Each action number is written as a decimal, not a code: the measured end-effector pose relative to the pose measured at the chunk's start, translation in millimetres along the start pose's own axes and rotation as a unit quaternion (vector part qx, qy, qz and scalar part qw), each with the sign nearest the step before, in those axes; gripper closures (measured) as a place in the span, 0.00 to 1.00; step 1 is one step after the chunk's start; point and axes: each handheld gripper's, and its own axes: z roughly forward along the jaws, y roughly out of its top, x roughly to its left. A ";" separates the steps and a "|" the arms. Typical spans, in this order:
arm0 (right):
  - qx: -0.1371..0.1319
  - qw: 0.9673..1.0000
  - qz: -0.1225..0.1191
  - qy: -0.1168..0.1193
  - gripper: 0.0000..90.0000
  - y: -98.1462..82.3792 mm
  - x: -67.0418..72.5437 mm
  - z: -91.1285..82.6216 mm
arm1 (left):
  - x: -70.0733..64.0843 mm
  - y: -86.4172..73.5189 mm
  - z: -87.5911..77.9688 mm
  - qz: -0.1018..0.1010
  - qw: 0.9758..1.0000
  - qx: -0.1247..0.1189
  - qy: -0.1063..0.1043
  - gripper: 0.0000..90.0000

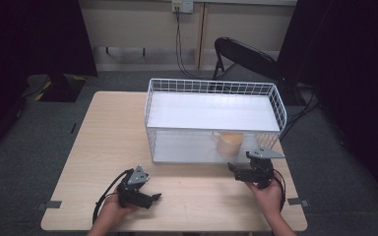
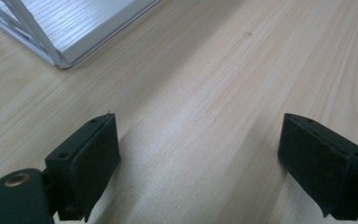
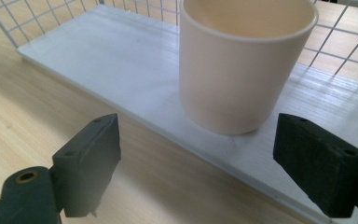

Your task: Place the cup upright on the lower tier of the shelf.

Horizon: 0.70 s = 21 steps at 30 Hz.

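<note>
I start with the worktop [image 1: 108,147], pale wood grain, which carries a white wire rack [image 1: 214,120] with two white shelf boards. The lower shelf [image 3: 121,70] sits just above the worktop surface and is open toward me.

On that lower shelf, toward its right end and near the front edge, stands the cup [image 3: 242,65], cream-coloured, upright, mouth up. In the high view a handle appears to project on its left side; the right gripper view does not show it.

My right claw [image 3: 214,168] is spread wide, holding nothing, aimed at the base of the cup from just outside the shelf edge. The cup is not yet between the jaws. My left claw [image 2: 200,163] is likewise spread and empty, low over bare worktop, with a corner of the rack at the upper left of its view, well apart from the cup.

Judgement: the step in hand is the approach to grasp the cup with the right claw. The next move calls for advancing over the shelf lip until the jaws straddle the cup wall, keeping under the upper shelf, then closing evenly.

Markings: I read no brand, label or writing on cup, rack or worktop.
</note>
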 end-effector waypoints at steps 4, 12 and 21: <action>0.002 1.000 -0.002 0.007 0.16 -3.7 -1.0 -3.2 | 0.0 0.0 0.0 0.000 1.000 0.000 0.000 0.13; 0.010 1.000 -0.003 0.012 0.16 -10.1 -4.8 -9.3 | 0.0 0.0 0.0 0.000 1.000 0.000 0.000 0.13; 0.013 1.000 -0.006 0.015 0.16 -15.7 -9.4 -17.4 | 0.0 0.0 0.0 0.000 1.000 0.000 0.000 0.13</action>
